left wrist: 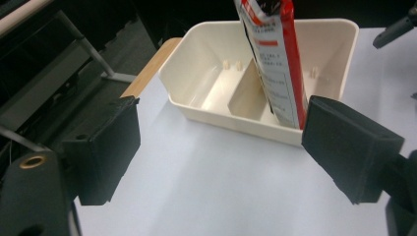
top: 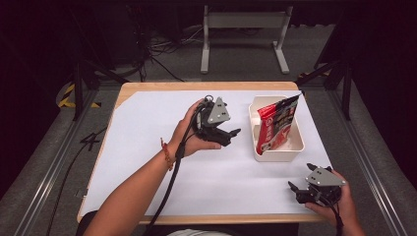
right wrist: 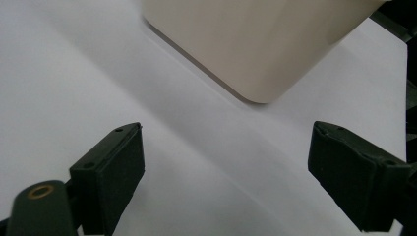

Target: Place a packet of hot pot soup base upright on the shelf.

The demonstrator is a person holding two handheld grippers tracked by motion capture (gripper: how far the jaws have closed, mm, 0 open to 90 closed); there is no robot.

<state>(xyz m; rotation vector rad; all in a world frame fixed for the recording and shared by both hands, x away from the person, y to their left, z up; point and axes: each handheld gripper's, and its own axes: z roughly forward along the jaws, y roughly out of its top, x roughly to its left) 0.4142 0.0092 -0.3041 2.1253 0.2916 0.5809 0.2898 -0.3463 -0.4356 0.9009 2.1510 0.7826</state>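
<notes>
Both pairs of matte black fingers are spread and empty: the left gripper hovers just beside the cream plastic bin, the right gripper near its front corner. A glossy red pouch stands inside; the left gripper view reveals a divider, the pouch's top cut off there. White paper covers the wooden counter.

Table sheet is lit evenly from overhead – surroundings go pretty dark. Both gripper views are soft, close jaws blurry – shadows faint.
</notes>
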